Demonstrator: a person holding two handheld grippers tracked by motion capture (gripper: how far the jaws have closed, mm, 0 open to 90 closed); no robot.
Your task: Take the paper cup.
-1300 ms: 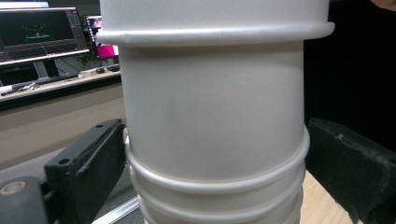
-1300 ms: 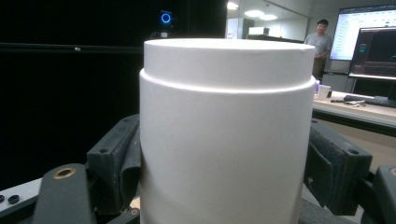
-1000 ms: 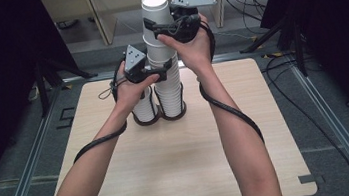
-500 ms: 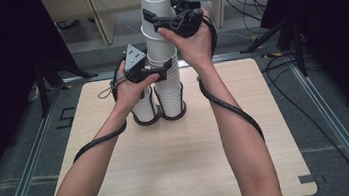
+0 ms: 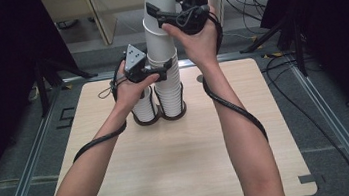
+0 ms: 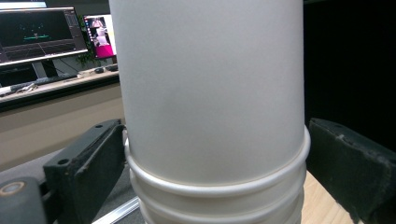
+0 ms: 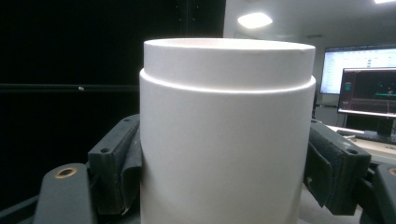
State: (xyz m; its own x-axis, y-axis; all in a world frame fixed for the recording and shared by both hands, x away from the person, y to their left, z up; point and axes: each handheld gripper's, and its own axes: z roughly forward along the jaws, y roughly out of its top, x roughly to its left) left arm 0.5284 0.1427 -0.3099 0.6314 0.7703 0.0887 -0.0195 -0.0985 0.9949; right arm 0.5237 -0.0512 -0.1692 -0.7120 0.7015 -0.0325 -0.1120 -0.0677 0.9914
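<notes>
On the wooden bench (image 5: pixel 181 167) two stacks of white paper cups stand side by side, touching at their bases, toward twelve o'clock from the bench's middle. The short stack (image 5: pixel 144 109) sits at nine o'clock of the tall stack (image 5: pixel 168 86).

The left tool (image 5: pixel 165 71) comes in from nine o'clock and clamps the tall stack by its upper rims; in the left gripper view its two black jaws sit against the rolled rims on either side of the cups.

Above that grip, a group of nested cups (image 5: pixel 159 26) rises toward twelve o'clock, its lowest part inside the tall stack. The right tool (image 5: pixel 156 15) reaches in from three o'clock and is clamped on the top cup (image 7: pixel 226 135) just under its rim, a jaw pressed on each side of the white wall. Both cables trail along the forearms toward six o'clock.
</notes>
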